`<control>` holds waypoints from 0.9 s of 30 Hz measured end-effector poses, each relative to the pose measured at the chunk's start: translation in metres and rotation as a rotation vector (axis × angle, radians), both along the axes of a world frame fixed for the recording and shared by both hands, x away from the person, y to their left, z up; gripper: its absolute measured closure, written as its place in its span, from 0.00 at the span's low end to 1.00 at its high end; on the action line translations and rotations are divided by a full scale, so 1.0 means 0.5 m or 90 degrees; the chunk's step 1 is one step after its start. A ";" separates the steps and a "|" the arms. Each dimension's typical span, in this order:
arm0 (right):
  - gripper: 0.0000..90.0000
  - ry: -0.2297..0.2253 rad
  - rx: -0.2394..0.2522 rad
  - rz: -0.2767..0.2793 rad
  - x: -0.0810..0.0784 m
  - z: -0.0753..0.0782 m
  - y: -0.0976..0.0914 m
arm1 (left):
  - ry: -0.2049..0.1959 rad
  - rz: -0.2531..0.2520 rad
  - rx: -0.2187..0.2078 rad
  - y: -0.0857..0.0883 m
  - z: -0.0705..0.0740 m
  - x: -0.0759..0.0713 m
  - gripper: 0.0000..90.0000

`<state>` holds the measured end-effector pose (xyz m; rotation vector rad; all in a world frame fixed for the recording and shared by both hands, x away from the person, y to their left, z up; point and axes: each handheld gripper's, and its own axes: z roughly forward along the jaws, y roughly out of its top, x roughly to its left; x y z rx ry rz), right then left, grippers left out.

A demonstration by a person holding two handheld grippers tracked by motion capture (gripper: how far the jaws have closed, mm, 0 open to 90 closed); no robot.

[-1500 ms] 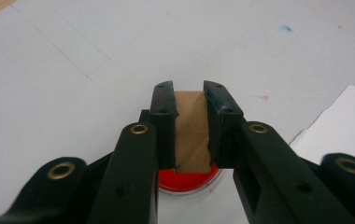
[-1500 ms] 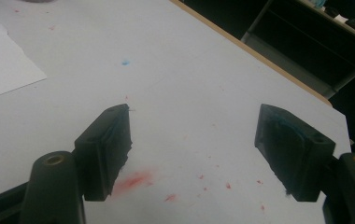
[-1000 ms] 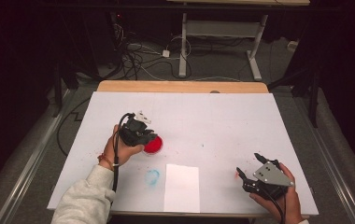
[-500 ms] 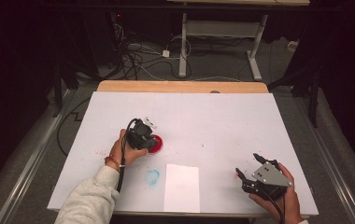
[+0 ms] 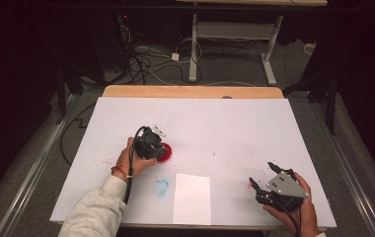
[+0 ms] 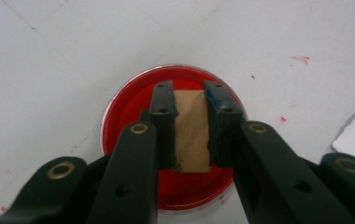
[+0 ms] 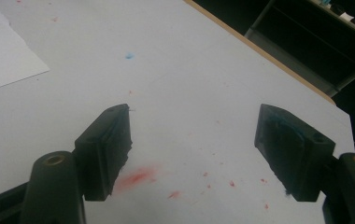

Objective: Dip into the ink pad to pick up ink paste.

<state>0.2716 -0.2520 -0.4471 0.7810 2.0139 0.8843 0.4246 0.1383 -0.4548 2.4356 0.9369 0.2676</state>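
Brown pad (image 6: 192, 130) clenched in left tongs (image 6: 190, 100) over red dish (image 6: 133, 109); right tongs (image 7: 192, 140) released.

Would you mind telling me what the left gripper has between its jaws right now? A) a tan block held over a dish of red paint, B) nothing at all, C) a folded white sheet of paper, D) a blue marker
A: in the left gripper view, the left gripper is shut on a tan block above the red paint dish.

Dim, dark surroundings — soft, slightly grainy.
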 end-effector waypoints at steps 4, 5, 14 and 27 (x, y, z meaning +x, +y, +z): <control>0.31 0.000 0.001 0.000 -0.001 0.000 0.000 | -0.004 -0.005 0.000 0.001 -0.001 0.000 0.82; 0.31 0.000 0.001 0.000 -0.001 0.000 0.000 | -0.004 -0.005 0.000 0.001 -0.001 0.000 0.82; 0.31 0.001 -0.002 -0.003 0.001 0.000 0.000 | -0.003 -0.006 -0.010 0.005 -0.004 0.000 0.82; 0.31 0.003 -0.002 -0.002 0.007 -0.001 0.000 | -0.008 -0.008 -0.017 0.008 -0.005 -0.001 0.82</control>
